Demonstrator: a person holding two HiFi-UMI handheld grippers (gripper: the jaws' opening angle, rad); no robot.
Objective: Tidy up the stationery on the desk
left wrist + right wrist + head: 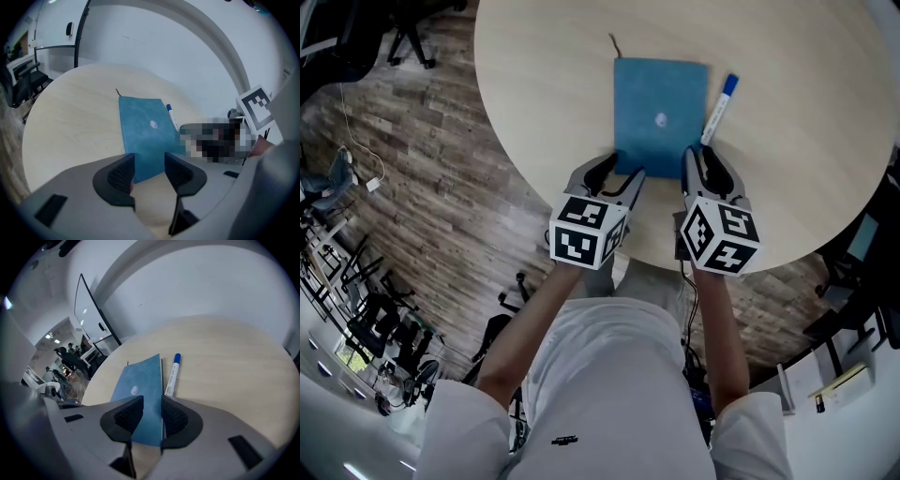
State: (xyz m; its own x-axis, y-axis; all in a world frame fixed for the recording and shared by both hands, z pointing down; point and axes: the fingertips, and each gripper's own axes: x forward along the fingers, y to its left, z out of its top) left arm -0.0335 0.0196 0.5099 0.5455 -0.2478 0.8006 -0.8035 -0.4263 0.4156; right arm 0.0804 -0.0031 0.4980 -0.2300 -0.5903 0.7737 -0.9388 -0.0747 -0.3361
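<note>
The left gripper (621,169) has its jaws spread, with the near left corner of the notebook (661,112) showing between them. The right gripper (701,155), jaws also apart, straddles the near right corner. The notebook lies flat on the table (544,94), a pen (719,108) just beside its right edge.

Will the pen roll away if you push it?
Probably, if pushed sideways: the pen looks round and slim, and the table is smooth. It lies right beside the notebook, which would likely stop it rolling that way. It looks light, so a small nudge should do.
</note>
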